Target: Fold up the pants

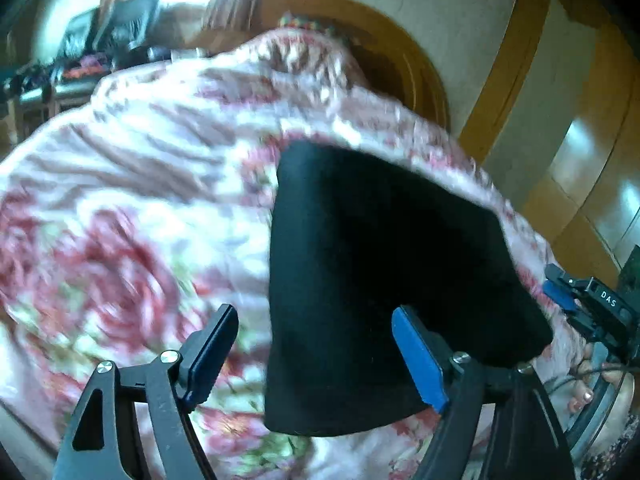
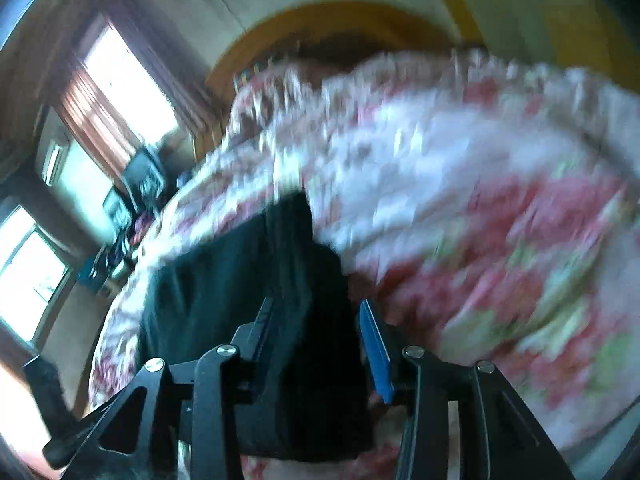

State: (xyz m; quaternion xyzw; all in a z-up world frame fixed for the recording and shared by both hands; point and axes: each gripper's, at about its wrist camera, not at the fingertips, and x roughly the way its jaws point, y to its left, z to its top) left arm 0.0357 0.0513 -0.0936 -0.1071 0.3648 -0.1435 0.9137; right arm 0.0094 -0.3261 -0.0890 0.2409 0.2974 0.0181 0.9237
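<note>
Now the black pants (image 1: pixel 384 272) lie folded into a compact dark block on a floral blanket (image 1: pixel 132 208), filling the centre and right of the left wrist view. Their near edge curves along the lower middle of that frame, and their far edge sits close to the blanket's rim at the upper right. The left gripper (image 1: pixel 316 356) shows at the bottom of the frame with its jaws spread wide; the blue pad of one finger (image 1: pixel 420 360) overlaps the pants' lower right part, the other finger is over the blanket to the left, and nothing is pinched between them. At the far right edge the right gripper (image 1: pixel 580 300) appears just beside the pants' right corner, with toes (image 1: pixel 580 396) below it.

In the right wrist view, heavily blurred, the pants (image 2: pixel 224 280) run from the centre down to the bottom middle. The right gripper (image 2: pixel 316 344) has its jaws partly apart, with the dark cloth seen in the gap; whether the pads press it I cannot tell. Windows (image 2: pixel 132 80) glow at the upper left, and a wooden headboard (image 2: pixel 340 16) arches across the top.
</note>
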